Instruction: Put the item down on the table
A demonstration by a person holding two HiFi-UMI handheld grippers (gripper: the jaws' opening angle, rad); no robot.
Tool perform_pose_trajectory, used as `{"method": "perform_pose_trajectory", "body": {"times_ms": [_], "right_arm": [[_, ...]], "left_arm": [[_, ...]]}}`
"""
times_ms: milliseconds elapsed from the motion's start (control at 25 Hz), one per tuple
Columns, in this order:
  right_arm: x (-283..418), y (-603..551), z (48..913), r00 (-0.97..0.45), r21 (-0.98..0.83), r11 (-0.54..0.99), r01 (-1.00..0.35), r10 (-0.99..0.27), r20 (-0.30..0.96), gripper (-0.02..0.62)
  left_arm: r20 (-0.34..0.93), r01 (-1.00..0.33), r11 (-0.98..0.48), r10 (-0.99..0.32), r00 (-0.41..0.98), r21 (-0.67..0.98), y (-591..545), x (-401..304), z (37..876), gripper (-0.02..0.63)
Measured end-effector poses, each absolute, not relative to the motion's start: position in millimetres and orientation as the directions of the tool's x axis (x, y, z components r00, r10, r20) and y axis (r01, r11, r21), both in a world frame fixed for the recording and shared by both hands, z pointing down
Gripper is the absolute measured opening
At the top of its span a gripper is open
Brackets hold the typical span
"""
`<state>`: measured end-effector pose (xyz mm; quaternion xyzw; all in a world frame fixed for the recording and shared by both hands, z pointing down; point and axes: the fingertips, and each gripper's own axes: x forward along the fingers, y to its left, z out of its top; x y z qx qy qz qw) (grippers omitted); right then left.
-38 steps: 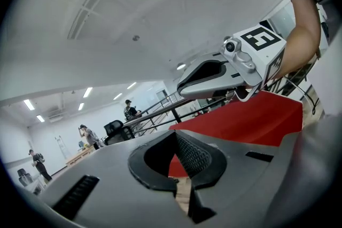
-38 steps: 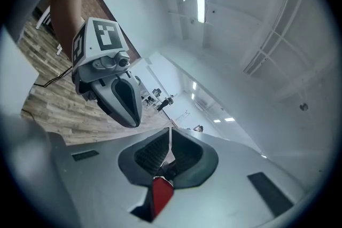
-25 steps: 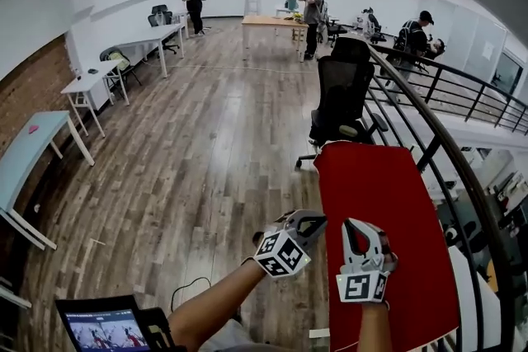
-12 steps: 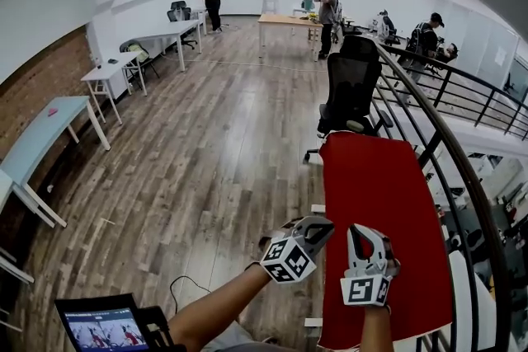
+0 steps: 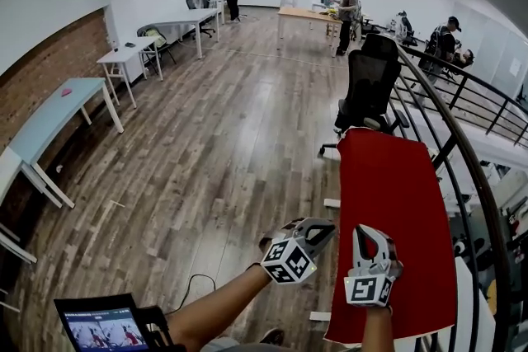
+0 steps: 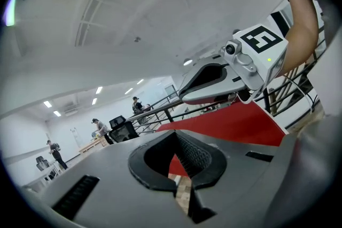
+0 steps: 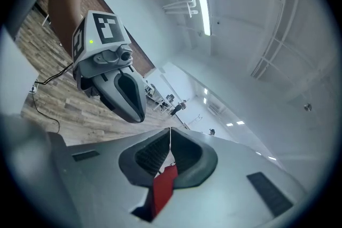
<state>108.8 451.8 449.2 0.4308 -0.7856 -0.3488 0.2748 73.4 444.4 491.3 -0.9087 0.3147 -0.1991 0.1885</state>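
Note:
No loose item shows in any view. A red-topped table (image 5: 396,202) runs along the right, beside the railing. My left gripper (image 5: 318,229) is held over the wooden floor just left of the table's near corner, jaws shut and empty. My right gripper (image 5: 368,235) hovers above the table's near end, also shut with nothing in it. In the left gripper view the shut jaws (image 6: 174,134) point toward the red table (image 6: 235,123), with the right gripper (image 6: 224,77) above. In the right gripper view the jaws (image 7: 170,132) meet, and the left gripper (image 7: 120,88) hangs at the upper left.
A black office chair (image 5: 371,86) stands at the table's far end. A dark metal railing (image 5: 462,152) borders the right side. Desks (image 5: 124,58) and a light blue table (image 5: 49,119) line the left wall. Several people stand far off. A tablet (image 5: 103,326) sits at bottom left.
The view has shifted, so the room and red table sit more to the right and lower. Both grippers stay shut and keep their places side by side.

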Motion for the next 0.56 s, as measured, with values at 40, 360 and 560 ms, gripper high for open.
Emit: {"method": "perform_pose_trajectory", "body": {"times_ms": [40,360,560], "right_arm": [[97.7,452.2,454.1,-0.481,0.782,0.393,-0.483,-0.866,0.138,0.005],[2.7,490.7,447.1,-0.525,0.772,0.445,-0.455,-0.834,0.171,0.005],[-48.0,522.8,447.6,-0.532,0.770,0.456,-0.446,-0.827,0.182,0.005]], "left_arm": [[0.248,-0.503,-0.731,-0.650,0.718,-0.461,446.7,61.4,498.3,0.003],[0.281,-0.551,-0.725,-0.677,0.681,-0.412,492.6,-32.9,502.4,0.003],[0.285,-0.562,-0.721,-0.684,0.671,-0.405,524.7,-84.9,501.3,0.003]]}}
